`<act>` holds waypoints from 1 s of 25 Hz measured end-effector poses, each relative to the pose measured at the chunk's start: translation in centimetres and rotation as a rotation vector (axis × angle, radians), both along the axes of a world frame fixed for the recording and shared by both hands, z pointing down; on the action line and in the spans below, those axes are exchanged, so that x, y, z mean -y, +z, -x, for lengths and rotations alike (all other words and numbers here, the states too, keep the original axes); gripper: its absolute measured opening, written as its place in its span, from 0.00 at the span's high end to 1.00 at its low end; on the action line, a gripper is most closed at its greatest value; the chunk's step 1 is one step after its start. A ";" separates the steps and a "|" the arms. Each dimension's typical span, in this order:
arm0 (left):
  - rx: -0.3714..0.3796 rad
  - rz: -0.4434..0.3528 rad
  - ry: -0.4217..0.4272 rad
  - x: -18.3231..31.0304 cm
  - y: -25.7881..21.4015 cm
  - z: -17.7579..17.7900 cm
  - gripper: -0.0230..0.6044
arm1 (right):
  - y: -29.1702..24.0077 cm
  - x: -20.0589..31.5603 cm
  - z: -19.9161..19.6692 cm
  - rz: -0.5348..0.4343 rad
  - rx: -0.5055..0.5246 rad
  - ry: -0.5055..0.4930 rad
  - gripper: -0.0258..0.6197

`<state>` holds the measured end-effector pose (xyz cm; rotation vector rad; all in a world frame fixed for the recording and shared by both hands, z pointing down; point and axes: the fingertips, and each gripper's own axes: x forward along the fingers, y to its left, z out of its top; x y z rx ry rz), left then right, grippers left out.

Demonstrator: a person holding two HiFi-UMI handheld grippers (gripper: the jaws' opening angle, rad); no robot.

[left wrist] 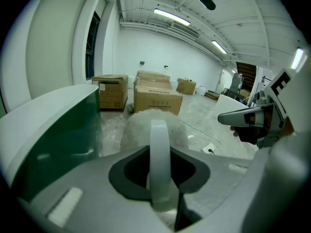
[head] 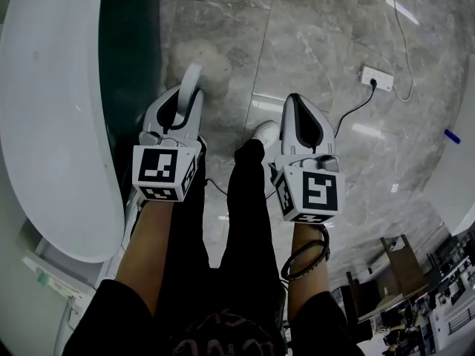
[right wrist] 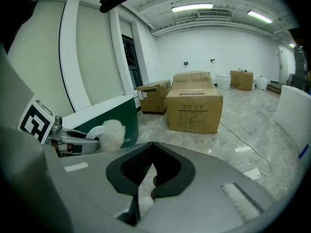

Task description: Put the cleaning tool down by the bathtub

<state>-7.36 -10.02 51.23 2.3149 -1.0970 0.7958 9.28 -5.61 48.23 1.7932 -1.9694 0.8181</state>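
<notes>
We count two grippers: one left gripper (head: 187, 99) and one right gripper (head: 295, 102). There is one fluffy-headed cleaning tool (left wrist: 159, 154) and one bathtub (head: 52, 110). We make out four cardboard boxes (right wrist: 194, 106), one power strip (head: 376, 76), one white cable (head: 404, 43) and one small blue object (head: 453, 136). The right gripper view shows two ceiling light strips (right wrist: 192, 7).

I see the head camera looking steeply down past both forearms (head: 152, 243) onto the marble floor (head: 312, 43), with the bathtub (head: 52, 124) rim along its left. Each gripper camera rides close behind its own jaws, facing level across the room. Both catch the cardboard boxes (left wrist: 156, 98) and the tub's green wall.
</notes>
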 end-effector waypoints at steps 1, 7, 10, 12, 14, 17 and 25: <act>0.002 0.003 -0.001 0.0 0.6 -0.1 0.82 | 0.6 0.0 -0.1 0.004 0.003 0.000 0.92; 0.006 0.010 -0.001 0.2 3.2 -0.5 0.82 | 3.5 -0.1 0.3 0.019 0.021 -0.001 0.92; 0.006 0.012 0.000 0.0 4.4 -0.5 0.82 | 4.8 -0.4 0.5 0.033 0.027 0.004 0.92; 0.008 0.014 -0.001 -0.3 5.3 -0.5 0.82 | 5.8 -0.7 0.7 0.041 0.032 0.006 0.92; 0.014 0.012 -0.001 -0.5 6.3 -0.3 0.82 | 6.9 -0.8 1.0 0.047 0.038 0.005 0.92; 0.022 0.020 -0.001 -0.8 8.1 0.0 0.82 | 8.5 -0.9 1.3 0.056 0.043 0.003 0.92; 0.042 0.045 -0.002 -1.8 12.8 0.8 0.82 | 12.7 -1.1 2.4 0.072 0.057 -0.014 0.92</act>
